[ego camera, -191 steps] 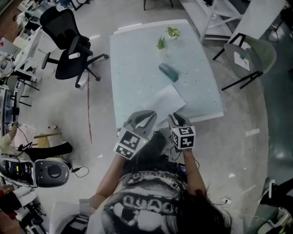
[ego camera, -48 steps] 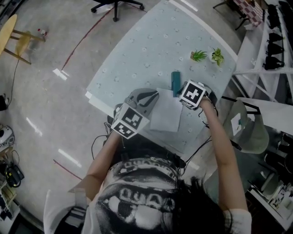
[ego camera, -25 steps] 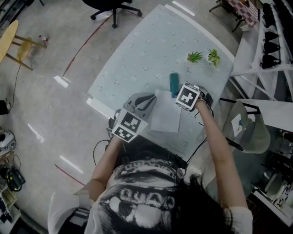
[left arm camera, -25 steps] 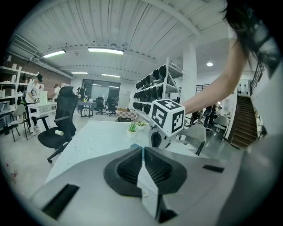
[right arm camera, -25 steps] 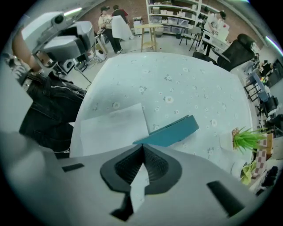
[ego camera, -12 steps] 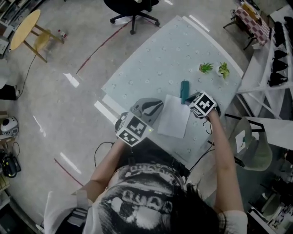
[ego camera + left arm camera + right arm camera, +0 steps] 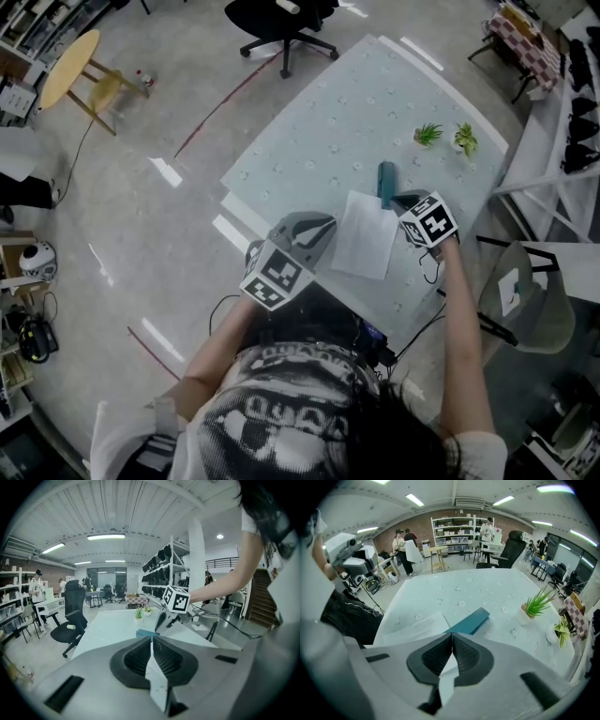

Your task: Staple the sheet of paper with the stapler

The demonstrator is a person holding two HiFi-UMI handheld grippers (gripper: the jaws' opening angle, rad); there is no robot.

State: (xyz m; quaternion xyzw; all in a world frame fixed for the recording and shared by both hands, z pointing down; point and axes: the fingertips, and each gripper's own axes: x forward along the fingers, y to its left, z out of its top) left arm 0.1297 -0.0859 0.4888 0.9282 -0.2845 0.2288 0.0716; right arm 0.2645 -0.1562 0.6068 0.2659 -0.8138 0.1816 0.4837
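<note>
While they flank the paper [image 7: 365, 236] by the stapler [image 7: 385, 181], left tool [image 7: 152, 641] and right tool [image 7: 452, 636] sit clenched.

- L gripper [image 7: 151, 640]: jaws together, pads meeting at tips; points fwd, slightly down.
- R gripper [image 7: 452, 635]: jaws together, tilted steeply down; sits ahead of L jaws, a bit right.
- L arm [image 7: 223, 345] bent; R arm [image 7: 459, 323] straighter.

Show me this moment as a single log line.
paper: lying on table | stapler: at paper's far corner | left gripper: shut, beside paper | right gripper: shut, near stapler
</note>
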